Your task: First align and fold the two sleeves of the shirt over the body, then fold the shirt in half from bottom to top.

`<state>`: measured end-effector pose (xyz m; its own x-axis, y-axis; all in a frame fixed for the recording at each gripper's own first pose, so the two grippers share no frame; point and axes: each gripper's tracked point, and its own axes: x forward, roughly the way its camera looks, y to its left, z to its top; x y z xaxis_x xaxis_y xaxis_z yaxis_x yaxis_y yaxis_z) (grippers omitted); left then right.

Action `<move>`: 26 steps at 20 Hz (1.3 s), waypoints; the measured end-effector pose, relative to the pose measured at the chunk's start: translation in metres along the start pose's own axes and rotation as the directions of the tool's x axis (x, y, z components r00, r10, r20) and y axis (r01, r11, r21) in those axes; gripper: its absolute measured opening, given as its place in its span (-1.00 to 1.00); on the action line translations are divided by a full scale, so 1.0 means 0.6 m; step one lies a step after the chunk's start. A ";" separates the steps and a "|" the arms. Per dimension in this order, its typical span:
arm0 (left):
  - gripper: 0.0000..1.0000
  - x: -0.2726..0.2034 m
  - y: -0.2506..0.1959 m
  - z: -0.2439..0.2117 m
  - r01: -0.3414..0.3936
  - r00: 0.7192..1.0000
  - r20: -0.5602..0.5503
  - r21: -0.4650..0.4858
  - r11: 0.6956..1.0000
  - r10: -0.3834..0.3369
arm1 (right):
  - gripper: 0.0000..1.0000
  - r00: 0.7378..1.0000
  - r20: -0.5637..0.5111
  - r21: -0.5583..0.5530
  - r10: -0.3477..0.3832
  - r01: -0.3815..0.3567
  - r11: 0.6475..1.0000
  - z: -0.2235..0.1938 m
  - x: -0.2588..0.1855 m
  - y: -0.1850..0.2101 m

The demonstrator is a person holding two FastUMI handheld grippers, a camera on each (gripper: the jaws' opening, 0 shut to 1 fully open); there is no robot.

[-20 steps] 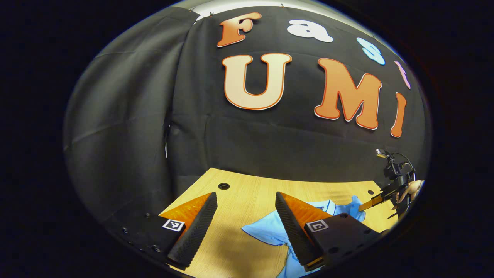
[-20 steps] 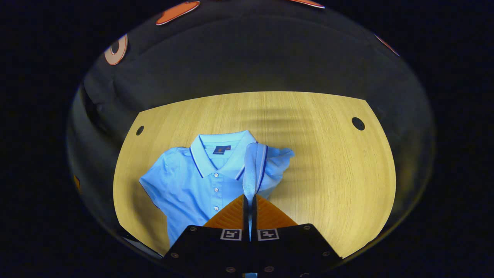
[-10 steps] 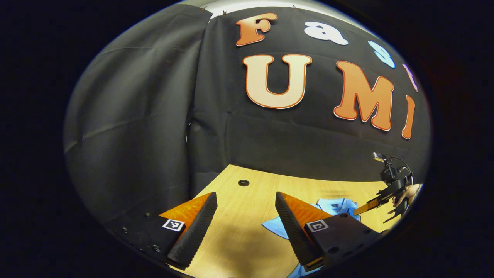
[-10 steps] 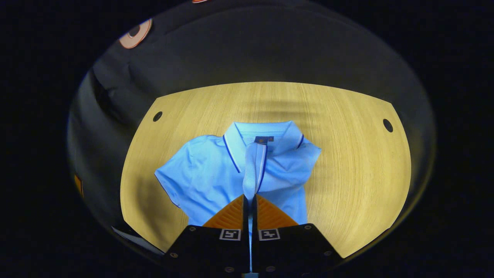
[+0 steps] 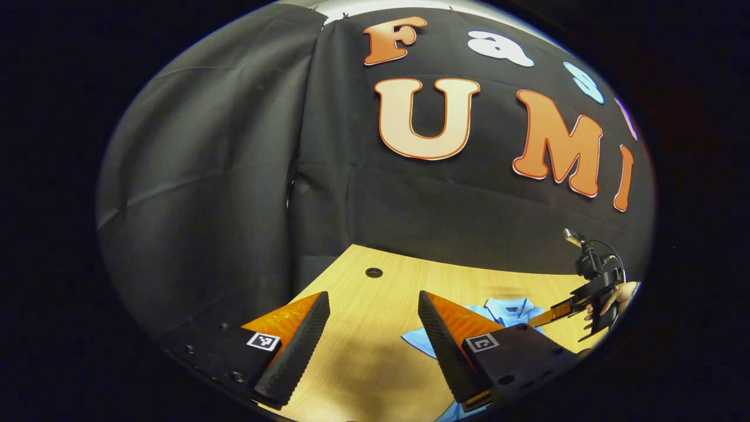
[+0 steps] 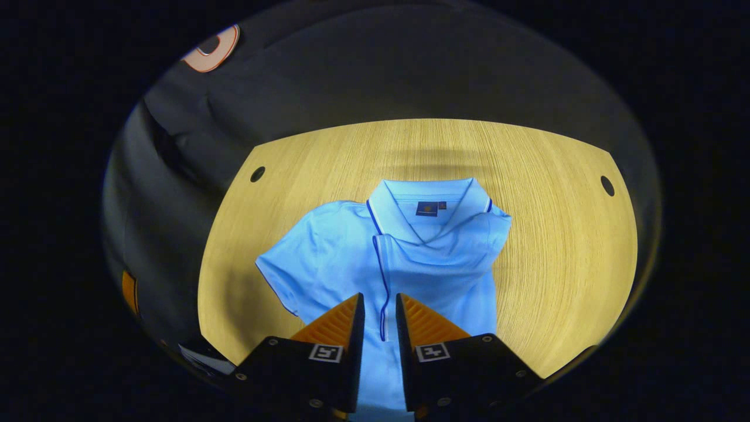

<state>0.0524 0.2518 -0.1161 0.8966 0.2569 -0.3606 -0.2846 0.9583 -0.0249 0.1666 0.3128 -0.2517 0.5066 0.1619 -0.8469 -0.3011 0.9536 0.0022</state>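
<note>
A light blue polo shirt [image 6: 410, 258] lies flat, face up, on a pale wooden table [image 6: 556, 246], its collar [image 6: 430, 202] toward the far edge and the booth's black cloth wall [image 6: 381, 76]. One sleeve [image 6: 445, 249] is folded across the chest, its dark-trimmed edge running down the middle of the body; the other sleeve [image 6: 281, 275] lies spread out to the side on the table.

In the right gripper view, the right tool [image 6: 379, 305] hangs above the lower middle of the shirt. Its two fingers stand a narrow gap apart with nothing between them, and the trimmed sleeve edge shows through the gap. Whether the tips touch the cloth cannot be told.

In the left gripper view, the left tool [image 5: 373, 305] is spread wide and holds nothing, poised over bare table beside the shirt [image 5: 498, 313]. Far off at the right, a hand [image 5: 615, 296] holds the other tool over the shirt. Round dark holes [image 6: 257, 174] mark the table's far corners.
</note>
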 end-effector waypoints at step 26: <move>0.99 0.168 -0.188 -0.232 0.103 0.892 -0.445 0.026 0.994 -0.080 | 0.96 0.992 0.122 0.203 -0.017 -0.008 0.979 -0.178 -0.179 -0.175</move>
<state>0.1274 0.1523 -0.2795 0.6720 0.0966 -0.7342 -0.1822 0.9825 -0.0375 0.0574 0.1683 -0.2178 0.6062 0.1750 -0.7758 -0.1349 0.9840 0.1165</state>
